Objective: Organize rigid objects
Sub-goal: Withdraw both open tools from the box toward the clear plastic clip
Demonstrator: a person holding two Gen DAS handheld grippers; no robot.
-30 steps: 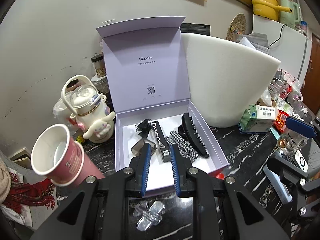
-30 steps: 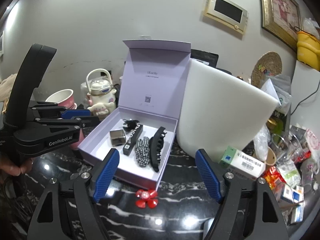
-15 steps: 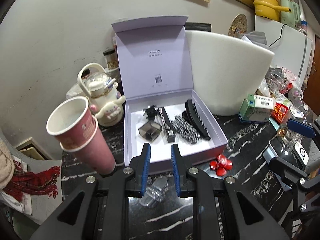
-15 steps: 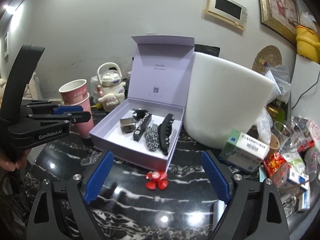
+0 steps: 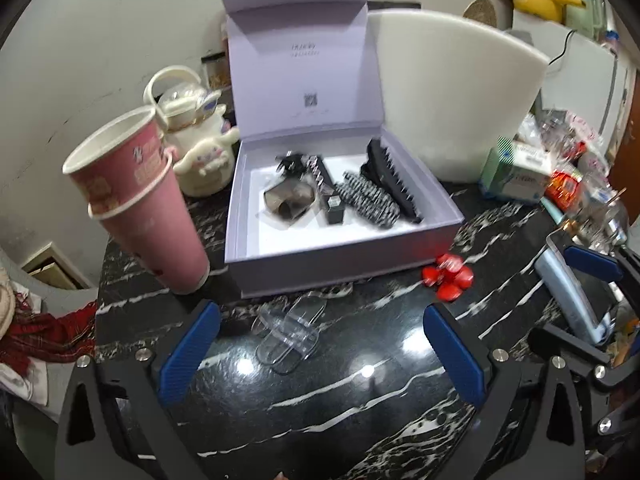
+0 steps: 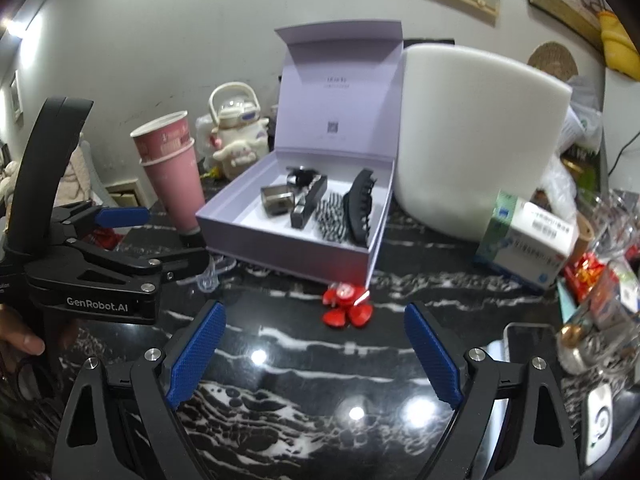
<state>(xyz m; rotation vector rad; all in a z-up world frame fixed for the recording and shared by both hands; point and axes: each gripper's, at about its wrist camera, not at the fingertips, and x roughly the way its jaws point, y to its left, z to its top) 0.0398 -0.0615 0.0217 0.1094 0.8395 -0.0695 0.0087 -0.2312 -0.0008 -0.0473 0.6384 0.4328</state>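
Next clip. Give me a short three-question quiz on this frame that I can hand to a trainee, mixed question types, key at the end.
1. True or false: the clear hair clip lies inside the lavender box.
2. Which item lies on the black marble counter just ahead of the right gripper?
A. the black claw clip
B. the red flower clip
C. the pink paper cups
3. Fill in: the left gripper holds ______.

Key
1. False; it lies on the counter in front of the box.
2. B
3. Nothing; its jaws are opening, with the clear clip on the counter between its fingers, untouched.
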